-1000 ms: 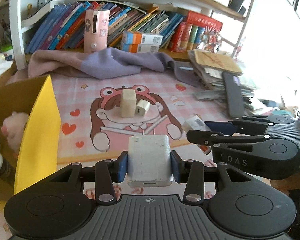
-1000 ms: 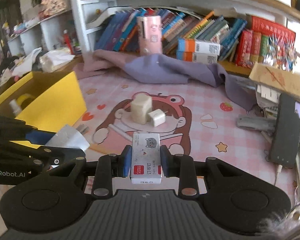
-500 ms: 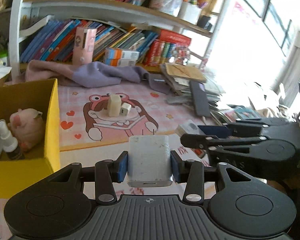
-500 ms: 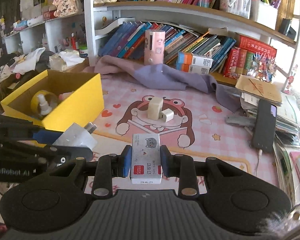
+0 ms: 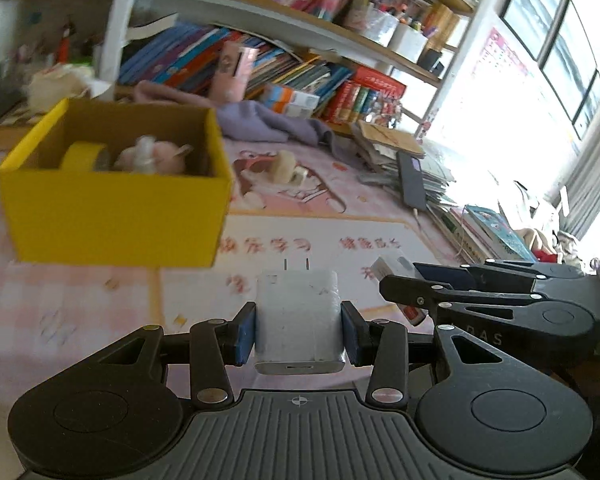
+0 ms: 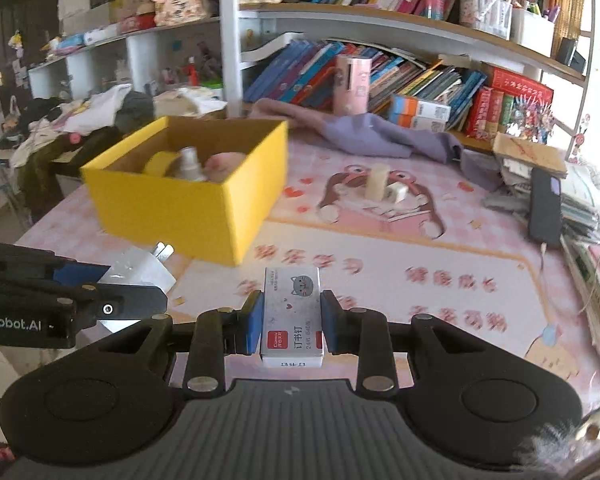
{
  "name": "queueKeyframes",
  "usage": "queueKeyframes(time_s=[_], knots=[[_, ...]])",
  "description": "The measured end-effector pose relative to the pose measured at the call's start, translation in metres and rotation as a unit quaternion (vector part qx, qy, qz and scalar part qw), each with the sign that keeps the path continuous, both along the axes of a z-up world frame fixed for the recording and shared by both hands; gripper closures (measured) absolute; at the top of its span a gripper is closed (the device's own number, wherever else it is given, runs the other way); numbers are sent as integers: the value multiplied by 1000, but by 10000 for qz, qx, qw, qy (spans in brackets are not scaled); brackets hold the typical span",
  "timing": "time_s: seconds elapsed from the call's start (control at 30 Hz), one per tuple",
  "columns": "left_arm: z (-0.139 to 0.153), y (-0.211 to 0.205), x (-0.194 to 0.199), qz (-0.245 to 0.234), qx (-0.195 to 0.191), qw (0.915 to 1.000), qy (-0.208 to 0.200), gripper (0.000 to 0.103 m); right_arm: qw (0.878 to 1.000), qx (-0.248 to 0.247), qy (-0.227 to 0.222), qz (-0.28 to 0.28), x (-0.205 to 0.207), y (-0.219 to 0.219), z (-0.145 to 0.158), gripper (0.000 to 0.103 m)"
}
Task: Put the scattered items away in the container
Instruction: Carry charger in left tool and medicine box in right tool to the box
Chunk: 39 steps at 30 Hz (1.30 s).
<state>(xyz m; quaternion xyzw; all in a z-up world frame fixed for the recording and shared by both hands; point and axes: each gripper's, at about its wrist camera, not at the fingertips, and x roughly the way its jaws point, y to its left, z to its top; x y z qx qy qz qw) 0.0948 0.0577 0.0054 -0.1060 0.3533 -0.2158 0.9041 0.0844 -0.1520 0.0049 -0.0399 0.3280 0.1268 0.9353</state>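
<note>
**A:** What lies around the two grippers, from left to right?

**B:** At the left a yellow box (image 6: 188, 196) stands open on a pink mat (image 6: 380, 272). Inside are a roll of yellow tape (image 6: 158, 163), a small spray bottle (image 6: 190, 164) and a pink soft toy (image 6: 224, 164). Right of it, two pale blocks (image 6: 384, 186) sit on the mat's cartoon figure. A purple cloth (image 6: 364, 134) is heaped behind them, below shelves of books (image 6: 420, 80). At the far right a dark phone (image 6: 544, 204) rests on stacked papers. Nothing lies between the grippers and the box.

**B:** And what do they hold?

**A:** The left gripper (image 5: 298, 334) is clamped on a white charger (image 5: 298, 320), above the mat just right of the box. Its prongs point forward, away from the camera. The right gripper (image 6: 292, 322) is closed tight on a small staple box (image 6: 293, 312), above the mat's near edge. Its long side runs forward along the fingers, cat picture at the far end.
</note>
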Motion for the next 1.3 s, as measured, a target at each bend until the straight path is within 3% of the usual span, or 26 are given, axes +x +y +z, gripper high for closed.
queueKeyframes(time_s=[0.53, 0.8, 1.0, 1.3], knots=[[4, 72, -51, 884, -350, 9954, -137, 61, 9960, -164, -125, 873, -39, 76, 14, 75], [2, 89, -58, 1022, -359, 9940, -131, 61, 9939, -166, -59, 1085, -42, 94, 10, 75], [4, 97, -48, 1211, -326, 9919, -196, 61, 9913, -229, -19, 1298, -33, 106, 9, 75], [6, 93, -15, 1088, -17, 9936, -309, 61, 9911, -126, -65, 1321, 0, 108, 9, 75]])
